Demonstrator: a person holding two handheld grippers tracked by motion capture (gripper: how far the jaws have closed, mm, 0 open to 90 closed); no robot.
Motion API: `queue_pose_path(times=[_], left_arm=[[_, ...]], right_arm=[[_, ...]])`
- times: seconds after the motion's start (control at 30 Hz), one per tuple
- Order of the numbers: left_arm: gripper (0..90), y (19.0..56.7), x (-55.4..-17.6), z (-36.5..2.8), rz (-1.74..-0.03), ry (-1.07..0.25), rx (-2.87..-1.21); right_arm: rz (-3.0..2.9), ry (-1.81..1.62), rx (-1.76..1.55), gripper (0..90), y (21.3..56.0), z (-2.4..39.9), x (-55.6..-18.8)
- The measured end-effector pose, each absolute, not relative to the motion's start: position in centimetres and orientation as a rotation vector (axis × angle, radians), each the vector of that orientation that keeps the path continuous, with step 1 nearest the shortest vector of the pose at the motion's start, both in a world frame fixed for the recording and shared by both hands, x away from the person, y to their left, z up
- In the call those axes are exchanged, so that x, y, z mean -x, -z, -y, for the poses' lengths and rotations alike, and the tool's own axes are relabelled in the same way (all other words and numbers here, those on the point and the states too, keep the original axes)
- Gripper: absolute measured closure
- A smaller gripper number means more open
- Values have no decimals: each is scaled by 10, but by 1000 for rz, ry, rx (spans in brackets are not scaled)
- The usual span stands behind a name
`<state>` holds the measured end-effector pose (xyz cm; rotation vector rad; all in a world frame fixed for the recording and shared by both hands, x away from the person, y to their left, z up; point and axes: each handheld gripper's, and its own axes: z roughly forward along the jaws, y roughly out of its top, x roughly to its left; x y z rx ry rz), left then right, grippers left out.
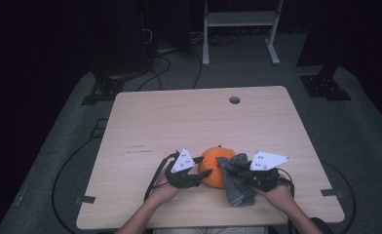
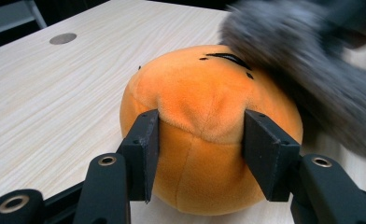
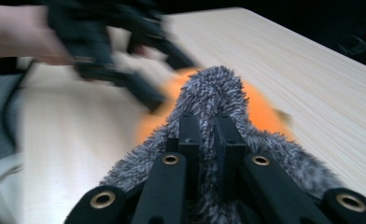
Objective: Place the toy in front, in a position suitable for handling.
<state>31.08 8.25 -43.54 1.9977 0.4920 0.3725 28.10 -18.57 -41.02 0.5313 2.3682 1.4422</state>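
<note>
orange plush ball [image 1: 214, 166] sits on the wooden table [image 1: 179, 122], near the front edge, btwn both grippers. left gripper [image 2: 200, 140] is clamped on it, pads [image 2: 148, 144] pressing into its sides & denting the fabric. grey fuzzy cloth [image 1: 238, 180] lies against the ball's right side, partly draped over its top. right gripper [image 3: 207, 135] is pinched tight on a fold of that cloth, jaws nearly together. round hole [image 1: 235, 100] in the table near the far edge, well apart from the ball.

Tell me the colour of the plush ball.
Orange plush ball; clearest in the left gripper view.
</note>
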Motion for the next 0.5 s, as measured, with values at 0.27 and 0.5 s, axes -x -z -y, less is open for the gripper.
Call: queue_pose_path(times=[0.27,0.5], left_arm=[[478,437,-316,-86,-515,-357,-1995],[478,437,-317,-85,-530,-357,-1993]], right_arm=[[-2399,-1343,-589,830,427,194,-291],[-2408,-1402,-495,829,416,176,-281]])
